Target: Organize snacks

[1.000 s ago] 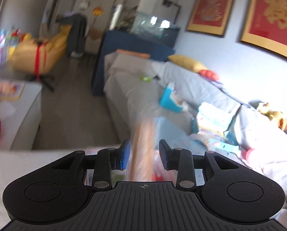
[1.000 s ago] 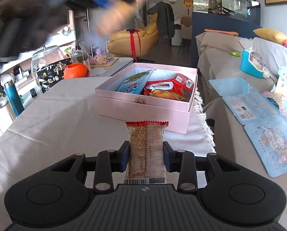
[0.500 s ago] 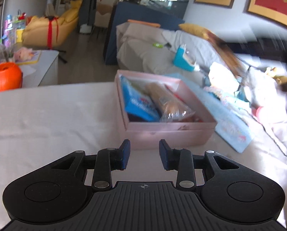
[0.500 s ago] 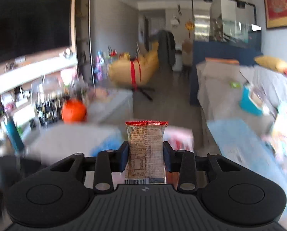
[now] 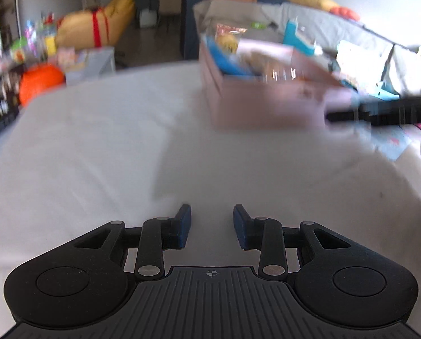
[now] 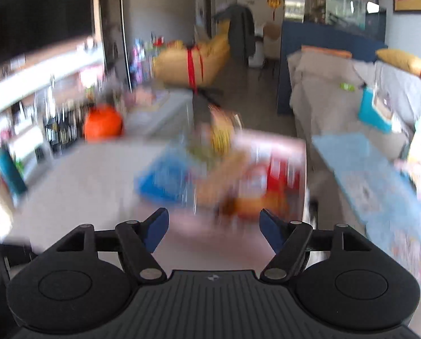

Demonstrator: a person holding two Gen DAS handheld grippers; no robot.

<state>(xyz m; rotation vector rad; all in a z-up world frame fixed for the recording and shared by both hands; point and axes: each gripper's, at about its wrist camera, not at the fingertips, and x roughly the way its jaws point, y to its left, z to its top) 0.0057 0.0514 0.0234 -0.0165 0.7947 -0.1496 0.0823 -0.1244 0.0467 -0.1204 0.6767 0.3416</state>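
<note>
**Mia:** Where is the right black two-finger gripper (image 6: 213, 230)?

**Ben:** It hangs right over the near end of the pink cardboard snack box (image 6: 269, 147). Its blue pads are spread wide and hold nothing.

**Mia:** And the left black two-finger gripper (image 5: 211, 226)?

**Ben:** It sits low over the pale grey tablecloth (image 5: 97, 147). Its pads are apart too, with nothing between them. The box (image 5: 267, 107) lies ahead and to its right, well apart. So the right one is nearer.

**Mia:** Which way does the box run?

**Ben:** I think its long side runs away from us. It is blurry.

**Mia:** What is in it?

**Ben:** A blue shiny packet (image 6: 165, 178), a red shiny packet (image 6: 281, 175), and something tan between them.

**Mia:** And farther off?

**Ben:** A round orange pumpkin-like thing (image 6: 103, 123) on the left, a grey covered sofa (image 6: 323, 90) on the right, a yellow beanbag with a red ribbon (image 6: 190, 62) at the back.
</note>
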